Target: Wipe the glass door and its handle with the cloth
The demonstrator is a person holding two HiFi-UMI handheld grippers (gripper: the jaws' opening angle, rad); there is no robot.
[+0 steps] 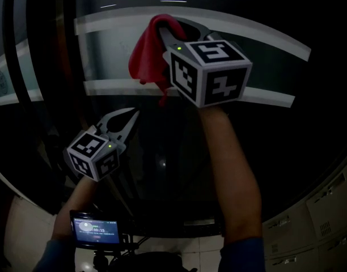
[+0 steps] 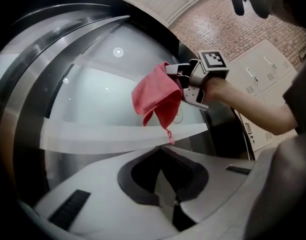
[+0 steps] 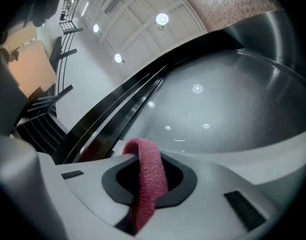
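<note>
The glass door (image 1: 162, 146) fills the head view, dark, with two pale frosted bands (image 1: 264, 35) across it. My right gripper (image 1: 170, 33) is raised against the upper band and is shut on a red cloth (image 1: 149, 52), which hangs down to its left on the glass. In the right gripper view the cloth (image 3: 149, 181) is pinched between the jaws and drapes over their front. My left gripper (image 1: 132, 114) hangs lower left, shut and holding nothing, a little off the glass. Dark upright bars (image 1: 17, 67) run along the door's left side; I cannot tell which one is the handle.
Grey lockers (image 1: 324, 211) stand at the lower right. A small device with a lit screen (image 1: 96, 230) sits near my body at the bottom. The left gripper view shows a brick wall (image 2: 228, 26) behind my right arm (image 2: 253, 106).
</note>
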